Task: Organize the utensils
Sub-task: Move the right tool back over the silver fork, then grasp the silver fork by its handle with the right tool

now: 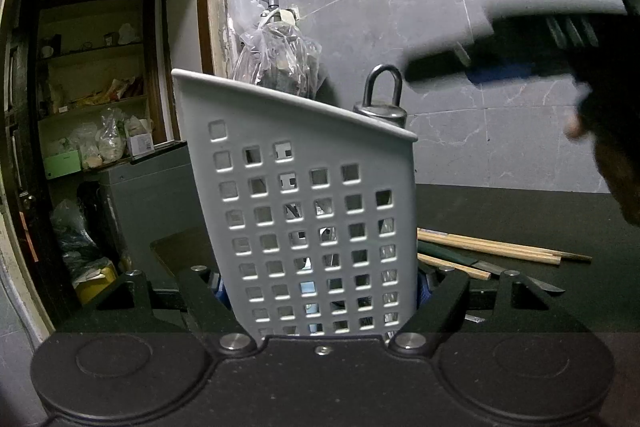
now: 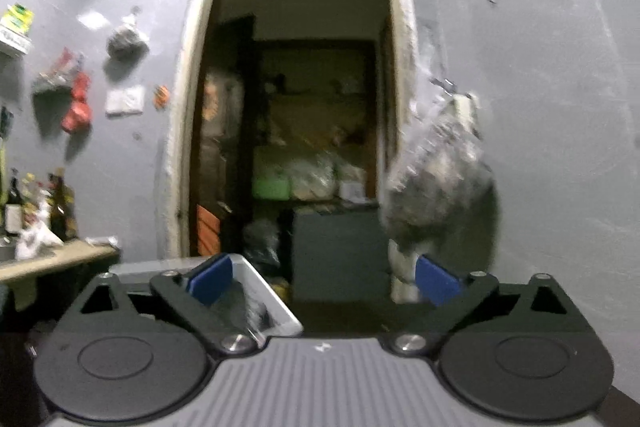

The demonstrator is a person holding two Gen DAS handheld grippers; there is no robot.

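Utensil caddy (image 1: 320,211) is clamped between the left gripper (image 1: 324,291) pads; right gripper (image 2: 320,281) jaws are spread wide, nothing held.

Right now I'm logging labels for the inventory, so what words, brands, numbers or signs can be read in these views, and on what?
None can be read.
Box with a barcode-like label on the shelf: print too small.
Bottles on the counter: labels blurred.
Packets on the high shelf: blurred.
White plate on the wall: blurred.
Grey utensil holder: no print visible.
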